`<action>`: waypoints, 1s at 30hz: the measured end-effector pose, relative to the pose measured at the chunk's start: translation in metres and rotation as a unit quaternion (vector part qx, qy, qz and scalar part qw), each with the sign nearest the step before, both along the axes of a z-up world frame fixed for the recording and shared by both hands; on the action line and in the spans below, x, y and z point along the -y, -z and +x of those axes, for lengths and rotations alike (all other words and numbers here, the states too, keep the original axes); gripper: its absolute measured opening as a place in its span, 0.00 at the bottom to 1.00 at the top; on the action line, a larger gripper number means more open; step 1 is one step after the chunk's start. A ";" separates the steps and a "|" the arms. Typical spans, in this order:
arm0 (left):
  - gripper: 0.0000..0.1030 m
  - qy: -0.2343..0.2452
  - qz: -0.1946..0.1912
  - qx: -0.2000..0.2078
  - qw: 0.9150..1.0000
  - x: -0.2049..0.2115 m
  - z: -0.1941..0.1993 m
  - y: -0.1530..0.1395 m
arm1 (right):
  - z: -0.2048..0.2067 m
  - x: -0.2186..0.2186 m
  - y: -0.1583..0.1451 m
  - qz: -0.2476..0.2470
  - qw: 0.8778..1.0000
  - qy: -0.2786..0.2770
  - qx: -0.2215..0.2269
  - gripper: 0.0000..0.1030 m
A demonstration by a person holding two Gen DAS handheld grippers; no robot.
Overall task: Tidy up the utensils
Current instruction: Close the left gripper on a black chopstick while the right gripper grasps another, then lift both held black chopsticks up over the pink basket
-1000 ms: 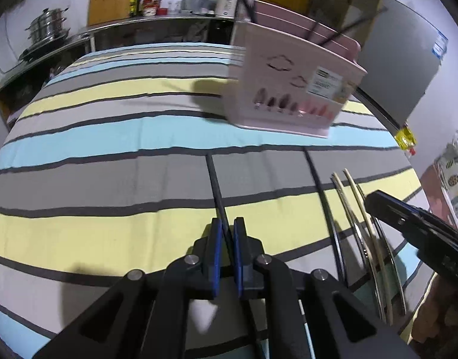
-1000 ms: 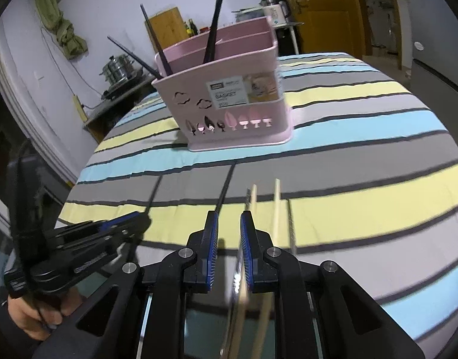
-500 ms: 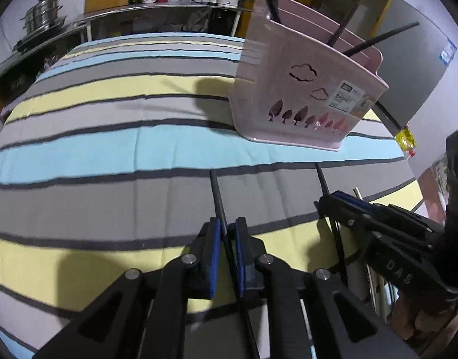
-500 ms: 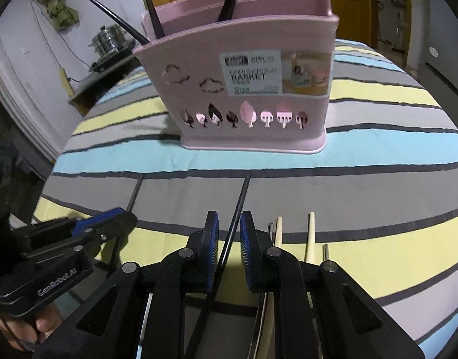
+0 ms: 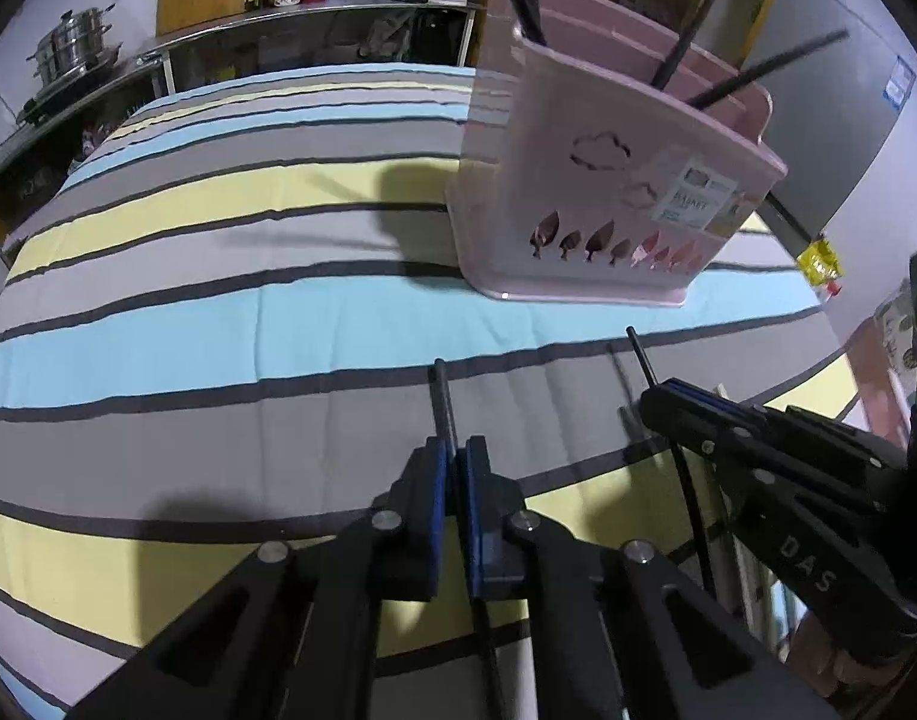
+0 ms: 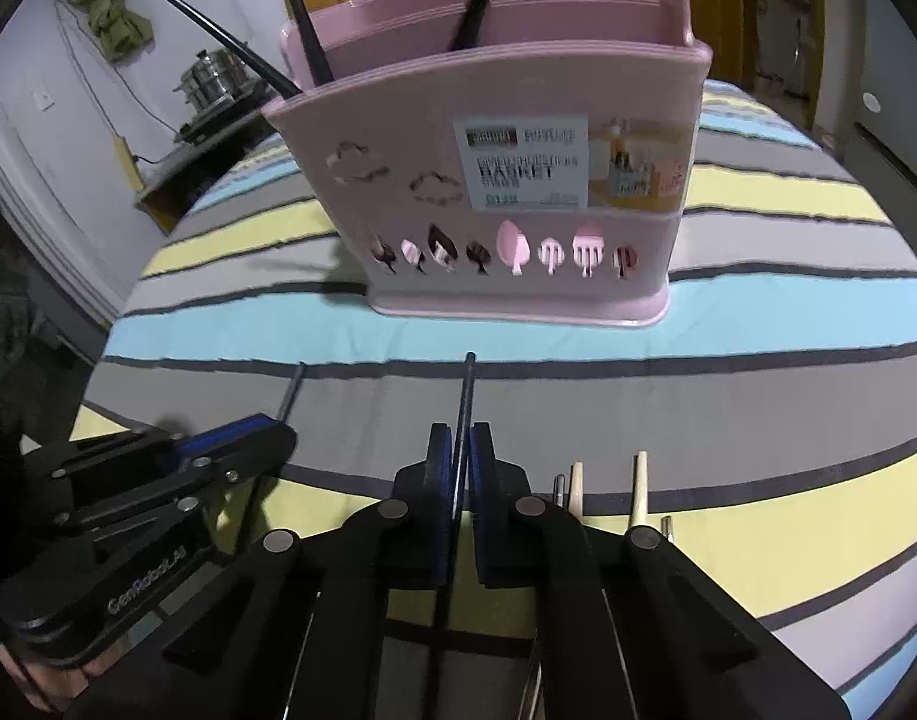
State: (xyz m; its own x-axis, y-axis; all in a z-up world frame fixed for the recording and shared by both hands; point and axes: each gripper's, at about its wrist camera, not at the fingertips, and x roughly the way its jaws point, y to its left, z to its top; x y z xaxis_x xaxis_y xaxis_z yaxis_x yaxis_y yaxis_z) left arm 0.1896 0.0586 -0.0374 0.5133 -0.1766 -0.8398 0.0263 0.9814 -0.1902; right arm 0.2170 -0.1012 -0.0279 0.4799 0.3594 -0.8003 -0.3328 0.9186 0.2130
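In the left wrist view, the left gripper [image 5: 452, 462] has its jaws closed on a black chopstick [image 5: 441, 396] that points toward the pink basket [image 5: 584, 192] standing just ahead on the striped cloth [image 5: 218, 324]. Several black chopsticks already stand in the basket, so the sorting looks partly done. The right gripper [image 5: 659, 393] comes in from the right with another black chopstick; "DAS" can be read on its arm, and "BASKET", blurred, on the basket's sticker

In the right wrist view, the right gripper [image 6: 461, 450] is clamped on its black chopstick [image 6: 467, 396], aimed at the basket [image 6: 506, 192]. Pale wooden chopsticks [image 6: 638, 486] and thin metal ones lie beside it, not yet picked up, so a good share seems left. The sticker reads "BASKET"; the left gripper [image 6: 278, 435] shows "GenRobot.AI"
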 end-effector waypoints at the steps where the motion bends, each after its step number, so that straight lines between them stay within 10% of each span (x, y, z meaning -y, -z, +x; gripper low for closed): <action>1: 0.06 -0.001 -0.002 0.005 1.000 -0.002 -0.001 -0.004 | -0.002 0.001 -0.006 0.005 1.000 -0.002 0.006 0.05; 19: 0.05 0.016 -0.024 0.128 0.991 -0.016 -0.018 -0.135 | -0.024 0.009 -0.126 0.044 0.991 -0.020 0.128 0.04; 30: 0.05 0.019 -0.030 0.155 0.987 -0.020 -0.035 -0.154 | -0.043 0.021 -0.141 0.049 0.987 -0.016 0.153 0.04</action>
